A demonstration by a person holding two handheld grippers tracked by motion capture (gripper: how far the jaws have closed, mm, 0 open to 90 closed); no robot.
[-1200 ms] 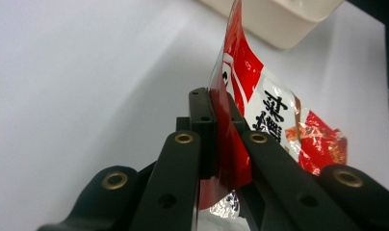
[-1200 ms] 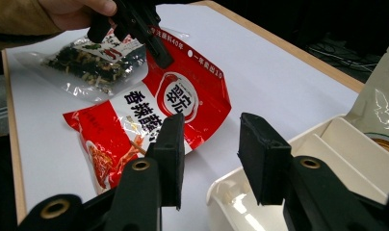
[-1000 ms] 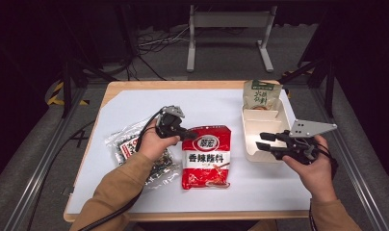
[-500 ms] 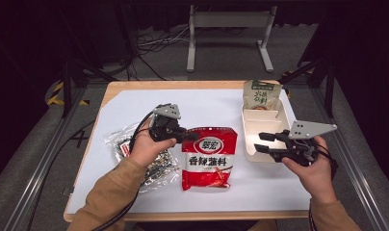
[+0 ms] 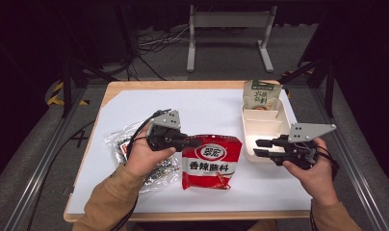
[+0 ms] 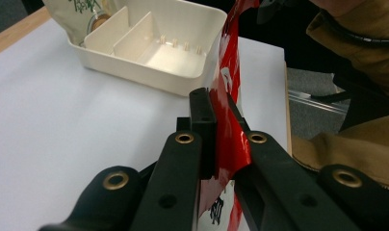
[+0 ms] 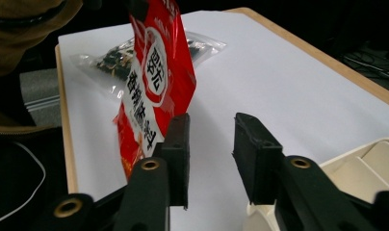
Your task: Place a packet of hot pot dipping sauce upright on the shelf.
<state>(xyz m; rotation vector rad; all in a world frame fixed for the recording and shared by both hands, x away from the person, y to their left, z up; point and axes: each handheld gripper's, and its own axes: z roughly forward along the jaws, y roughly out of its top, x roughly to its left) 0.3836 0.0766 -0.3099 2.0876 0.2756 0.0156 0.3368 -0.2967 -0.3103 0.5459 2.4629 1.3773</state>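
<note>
The left gripper [image 5: 195,142] is clamped tight on the upper left edge of the red snack packet [image 5: 212,161], and from the left gripper view you can see the foil [image 6: 229,130] squeezed flat between the two black jaws. The packet hangs from that grip with its printed face turned up towards the high camera, its lower end down near the white table cover [image 5: 207,110], in the middle of the table towards the person's side. In the right gripper view the same packet [image 7: 154,82] stands almost upright, lifted at the top.

Just left of it, partly under the person's left hand [image 5: 144,156], lies a clear plastic bag of dark snacks [image 5: 120,144] flat on the cover.

The right gripper [image 5: 261,147] is held level off to the right, pointing at the near left corner of the cream divided tray [image 5: 265,126]. Its jaws have just been closing, yet a plain gap stands between them and nothing is in it. The packet is well apart from them.

A green and cream pouch [image 5: 261,94] stands in the tray's far compartment, leaning against the far wall; the nearer compartments hold nothing
</note>
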